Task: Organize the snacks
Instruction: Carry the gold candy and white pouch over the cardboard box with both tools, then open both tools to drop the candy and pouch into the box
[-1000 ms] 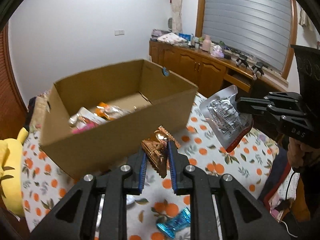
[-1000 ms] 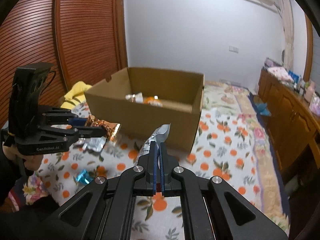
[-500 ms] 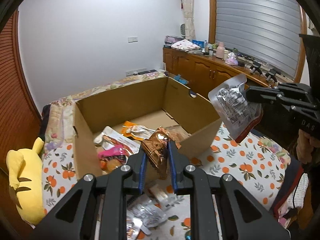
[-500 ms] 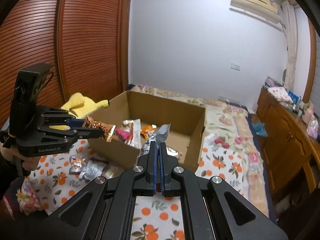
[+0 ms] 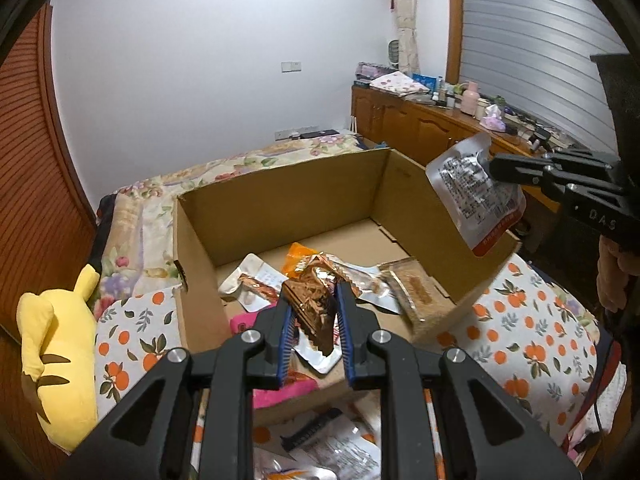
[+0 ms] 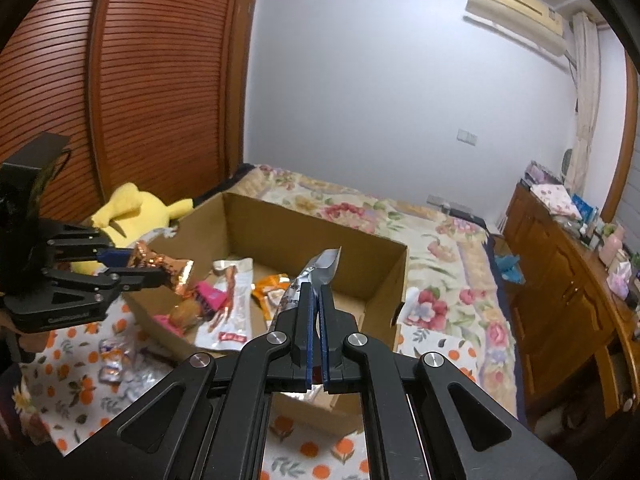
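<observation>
- Orange-patterned cloth point(image 5: 532, 344) covers the bed on which an open cardboard box point(image 5: 276, 204) stands; white walls and a wooden slatted wardrobe point(image 6: 120, 80) are seen behind.
- A copper foil snack point(image 5: 310, 304) is clamped between the blue pads of the left tongs point(image 5: 312, 316), above the near part of the box; its lower end is hidden by the fingers.
- A silver pouch point(image 5: 476, 192) with small, unreadable print is pinched by the right tongs point(image 5: 494, 168), which are fully closed on its edge over the right wall of the box.
- From the right wrist view only the pouch's thin edge point(image 6: 316, 280) is shown; its printed face is seen solely from the left wrist view.
- Several packets point(image 6: 228, 308) lie on the box floor, partly covered by the tongs.
- More packets point(image 5: 332, 444) lie near the box on the cloth, blurred and cut off.
- A yellow plush toy point(image 5: 56, 344) lies at the left of the box, shown only in part in either view.
</observation>
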`<state>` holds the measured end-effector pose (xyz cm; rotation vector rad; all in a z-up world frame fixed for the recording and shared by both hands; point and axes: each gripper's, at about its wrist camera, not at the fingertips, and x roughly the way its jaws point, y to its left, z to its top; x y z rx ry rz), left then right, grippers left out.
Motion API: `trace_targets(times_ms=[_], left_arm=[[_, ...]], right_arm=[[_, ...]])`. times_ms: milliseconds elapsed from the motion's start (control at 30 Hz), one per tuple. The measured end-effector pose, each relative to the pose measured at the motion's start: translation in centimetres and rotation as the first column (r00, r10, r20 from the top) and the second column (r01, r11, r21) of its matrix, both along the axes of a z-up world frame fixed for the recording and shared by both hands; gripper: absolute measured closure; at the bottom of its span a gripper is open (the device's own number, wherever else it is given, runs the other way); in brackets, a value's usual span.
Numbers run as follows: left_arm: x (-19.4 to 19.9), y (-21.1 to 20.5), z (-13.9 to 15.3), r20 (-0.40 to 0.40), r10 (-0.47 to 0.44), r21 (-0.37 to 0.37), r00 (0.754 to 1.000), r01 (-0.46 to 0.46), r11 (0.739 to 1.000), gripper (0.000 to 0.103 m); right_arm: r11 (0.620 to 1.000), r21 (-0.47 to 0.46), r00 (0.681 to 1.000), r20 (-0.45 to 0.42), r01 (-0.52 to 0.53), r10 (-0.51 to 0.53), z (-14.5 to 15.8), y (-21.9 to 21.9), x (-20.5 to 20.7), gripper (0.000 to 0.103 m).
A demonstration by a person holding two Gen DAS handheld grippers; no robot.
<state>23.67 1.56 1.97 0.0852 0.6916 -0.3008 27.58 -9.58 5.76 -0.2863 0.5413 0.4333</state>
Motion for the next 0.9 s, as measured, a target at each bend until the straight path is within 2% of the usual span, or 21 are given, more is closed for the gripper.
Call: trace_targets(times_ms=[400,900], left_arm=[[4.0,0.5,-2.4,-0.052,0.016,0.018,0.999,-0.015,1.000,0.085],[5.4,0.7,-2.8,-0.053,0.013,0.021,0.998,-0.012,1.000,0.081]], right_arm=[[0.999,-0.015,0.995,-0.096,-0.038,0.036,-4.5,1.6,4.7,0.103],[0.993,-0.040,0.982,-0.159,-0.107,0.099,-7.0,5.2,6.0,0.102]])
